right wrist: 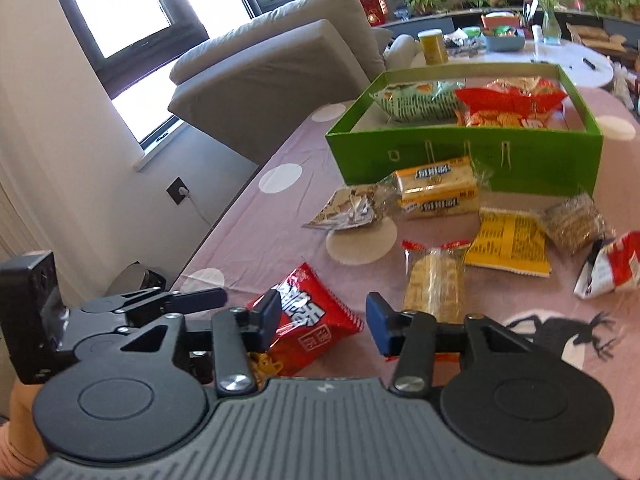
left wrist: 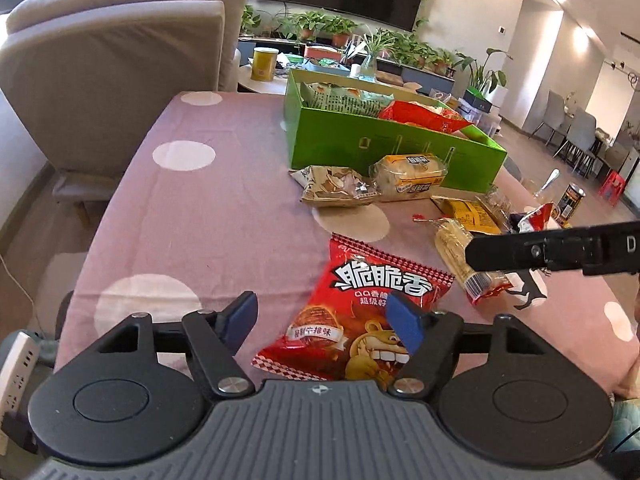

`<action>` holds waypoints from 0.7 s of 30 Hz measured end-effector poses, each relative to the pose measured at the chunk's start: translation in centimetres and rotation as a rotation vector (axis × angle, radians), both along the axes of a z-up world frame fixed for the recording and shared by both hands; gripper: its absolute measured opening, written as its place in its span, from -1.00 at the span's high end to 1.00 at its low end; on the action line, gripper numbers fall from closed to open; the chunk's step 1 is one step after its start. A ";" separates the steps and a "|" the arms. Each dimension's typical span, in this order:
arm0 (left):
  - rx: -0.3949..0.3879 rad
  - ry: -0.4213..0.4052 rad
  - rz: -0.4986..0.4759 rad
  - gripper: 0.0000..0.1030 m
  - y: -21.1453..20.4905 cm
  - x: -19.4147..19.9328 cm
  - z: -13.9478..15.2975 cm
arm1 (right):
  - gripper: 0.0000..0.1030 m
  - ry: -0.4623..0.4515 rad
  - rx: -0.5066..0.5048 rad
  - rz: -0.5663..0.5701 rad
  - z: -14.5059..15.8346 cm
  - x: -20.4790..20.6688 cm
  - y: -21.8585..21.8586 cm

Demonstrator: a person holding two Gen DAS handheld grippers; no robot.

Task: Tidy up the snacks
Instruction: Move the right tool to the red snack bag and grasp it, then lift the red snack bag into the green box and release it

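My left claw (left wrist: 326, 318) is spread around the red chip bag (left wrist: 360, 312); I squeeze softly; my right claw (right wrist: 324, 320) hangs spread.

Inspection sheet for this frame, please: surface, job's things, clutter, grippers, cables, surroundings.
Surface: pink tablecloth with pale dots.
Job's things: green box holds two packets; red snack bag lies nearest; yellow packet, cracker sleeve, wafer pack and others loose on the cloth.
Clutter: nothing seen beyond the snacks.
Grippers: left gripper open, jaws on either side of the red bag, not pressing it; right gripper open, nothing between its jaws.
Cables: white cord at wall socket; power strip at the left edge.
Surroundings: grey sofa, potted plants, round side table.
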State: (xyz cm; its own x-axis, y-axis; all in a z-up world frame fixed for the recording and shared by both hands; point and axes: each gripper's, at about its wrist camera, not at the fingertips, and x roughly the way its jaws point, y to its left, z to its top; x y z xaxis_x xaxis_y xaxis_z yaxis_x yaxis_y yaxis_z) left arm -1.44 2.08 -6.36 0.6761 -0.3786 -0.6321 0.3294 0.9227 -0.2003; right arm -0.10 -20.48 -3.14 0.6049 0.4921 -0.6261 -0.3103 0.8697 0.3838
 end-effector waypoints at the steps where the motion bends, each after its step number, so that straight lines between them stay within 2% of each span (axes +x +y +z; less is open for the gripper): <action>1: -0.005 0.002 0.000 -0.33 0.1 0.0 0.0 | -0.25 0.008 0.004 0.001 -0.1 -0.1 0.1; 13: -0.042 0.046 -0.056 -0.34 -0.3 -1.2 -0.6 | -0.25 0.138 0.050 0.004 -1.9 0.7 1.3; 21: 0.000 0.039 -0.104 -0.41 -2.7 -1.2 -0.7 | -0.25 0.179 0.049 -0.012 -2.8 1.8 2.1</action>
State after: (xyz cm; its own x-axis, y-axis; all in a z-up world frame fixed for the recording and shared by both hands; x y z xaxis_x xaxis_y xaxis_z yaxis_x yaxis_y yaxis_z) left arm -2.66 -0.59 -7.07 0.6079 -0.4454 -0.6573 0.4155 0.8839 -0.2147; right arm 1.72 -18.37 -5.96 0.4922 0.5180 -0.6996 -0.2230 0.8519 0.4739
